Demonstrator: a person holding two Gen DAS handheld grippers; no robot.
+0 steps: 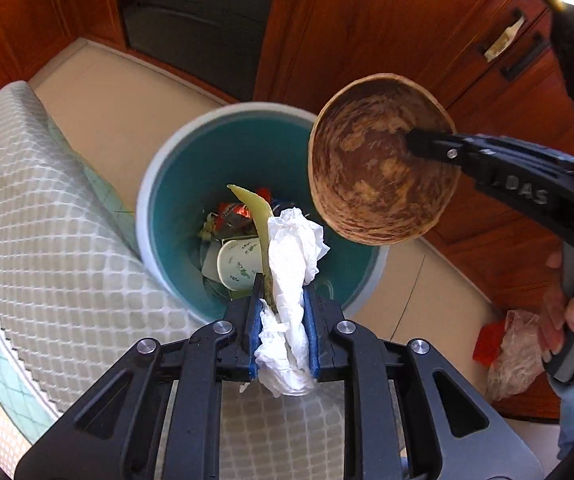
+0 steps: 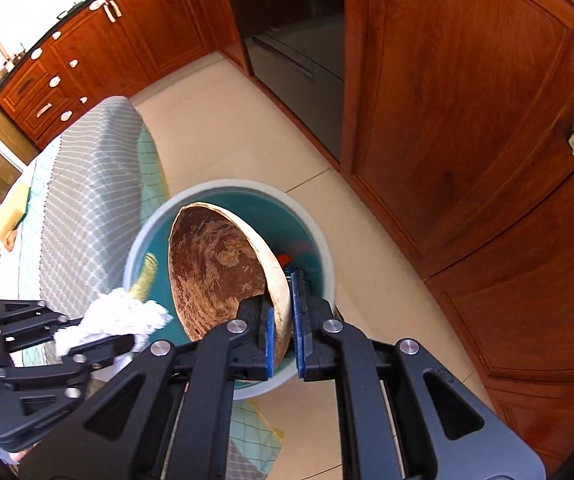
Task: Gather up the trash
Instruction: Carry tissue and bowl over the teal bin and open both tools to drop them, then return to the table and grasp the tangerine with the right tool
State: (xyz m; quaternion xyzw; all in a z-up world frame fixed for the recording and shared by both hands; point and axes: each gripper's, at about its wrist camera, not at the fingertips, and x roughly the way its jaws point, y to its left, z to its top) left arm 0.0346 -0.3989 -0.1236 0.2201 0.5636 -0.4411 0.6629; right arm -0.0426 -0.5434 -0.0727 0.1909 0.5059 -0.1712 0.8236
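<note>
Teal-lined round bin (image 1: 175, 184) below, both my loads poised over it.

My left gripper (image 1: 283, 312) pinches the crumpled white tissue (image 1: 293, 248) with a yellow-green peel strip (image 1: 261, 212) above the bin's mouth; my right gripper (image 2: 283, 320) clamps the rim of the brown coconut half-shell (image 2: 219, 272), tilted over the opening, so both should drop in.
</note>
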